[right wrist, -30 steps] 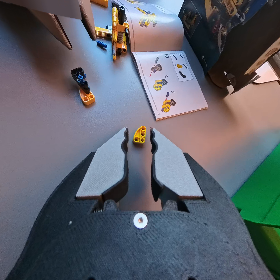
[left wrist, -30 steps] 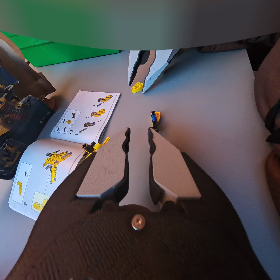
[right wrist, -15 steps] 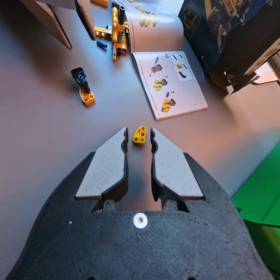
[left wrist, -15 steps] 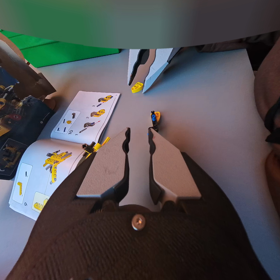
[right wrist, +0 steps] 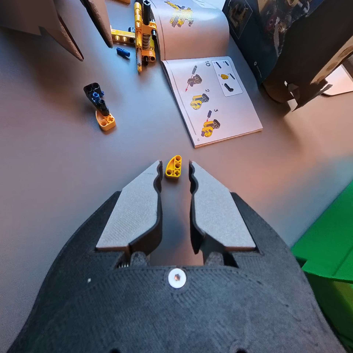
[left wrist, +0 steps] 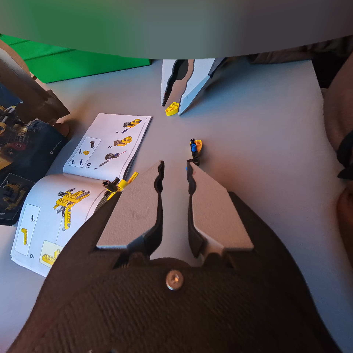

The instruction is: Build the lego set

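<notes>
On the left of the right wrist view, two grey-and-brown fingers (right wrist: 66, 32) of the left gripper (left wrist: 174, 165) reach down toward the grey table (right wrist: 47, 162) from the top edge. Just right of them lies a small blue pin (right wrist: 123, 52), and beside that a long yellow and black assembly (right wrist: 144, 36) stretches along the edge of the open instruction booklet (right wrist: 215, 99). Nearer and to the left, a small sub-assembly (right wrist: 101, 107) of a black angled beam with blue pins on an orange rounded piece rests alone on the table, well apart from the booklet. In the middle, the right gripper (right wrist: 174, 165) sits low over the table with its jaws parted, and a small yellow curved piece (right wrist: 174, 166) lies flat between its fingertips, with a sliver of table showing on each side, so neither finger touches it. To the right of the booklet stands the dark set box (right wrist: 277, 28), with a torn brown cardboard flap (right wrist: 305, 76) hanging beside it, and a green surface (right wrist: 328, 238) fills the lower right corner. The left wrist view shows the same layout from the opposite side: the box at far left, the booklet next, then the left gripper with its jaws apart and nothing between them, the sub-assembly (left wrist: 195, 150) just past its right fingertip, and the right gripper (left wrist: 172, 108) farther off, straddling the yellow piece (left wrist: 172, 108).
</notes>
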Motion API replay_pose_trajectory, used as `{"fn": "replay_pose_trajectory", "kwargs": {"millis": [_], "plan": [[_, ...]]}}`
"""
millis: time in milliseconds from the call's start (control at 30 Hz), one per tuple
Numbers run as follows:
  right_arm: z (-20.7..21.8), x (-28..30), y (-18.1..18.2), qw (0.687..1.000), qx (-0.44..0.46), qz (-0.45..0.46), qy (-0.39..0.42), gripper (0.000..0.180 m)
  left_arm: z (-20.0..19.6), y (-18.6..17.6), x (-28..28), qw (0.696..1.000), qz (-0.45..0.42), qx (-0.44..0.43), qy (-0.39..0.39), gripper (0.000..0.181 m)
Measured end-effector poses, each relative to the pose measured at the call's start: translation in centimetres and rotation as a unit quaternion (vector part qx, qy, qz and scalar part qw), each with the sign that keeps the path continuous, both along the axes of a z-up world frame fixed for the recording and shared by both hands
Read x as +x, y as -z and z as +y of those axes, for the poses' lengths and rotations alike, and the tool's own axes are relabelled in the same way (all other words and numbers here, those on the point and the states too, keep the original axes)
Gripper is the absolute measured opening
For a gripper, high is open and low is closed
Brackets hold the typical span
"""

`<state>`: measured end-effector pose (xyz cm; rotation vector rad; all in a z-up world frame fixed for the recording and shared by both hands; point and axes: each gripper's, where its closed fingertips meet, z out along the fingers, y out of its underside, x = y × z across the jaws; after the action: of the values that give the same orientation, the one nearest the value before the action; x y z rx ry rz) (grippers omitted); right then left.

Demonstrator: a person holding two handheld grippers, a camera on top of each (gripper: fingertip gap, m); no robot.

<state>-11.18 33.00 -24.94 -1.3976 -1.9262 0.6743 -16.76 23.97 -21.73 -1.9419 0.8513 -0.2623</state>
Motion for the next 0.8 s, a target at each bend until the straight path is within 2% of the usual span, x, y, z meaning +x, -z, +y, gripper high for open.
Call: {"fn": "replay_pose_trajectory", "kwargs": {"millis": [233,800], "plan": [[-0.26,0.12,0.12,1.000,0.000,-0.004,-0.009,0.013,-0.02,0.12,0.07,1.000,0.008,0.002,0.001,0.020],[-0.31,0.14,0.11,1.000,0.004,-0.003,-0.010,0.012,0.03,0.24,-0.01,1.000,0.011,-0.001,-0.003,0.020]]}}
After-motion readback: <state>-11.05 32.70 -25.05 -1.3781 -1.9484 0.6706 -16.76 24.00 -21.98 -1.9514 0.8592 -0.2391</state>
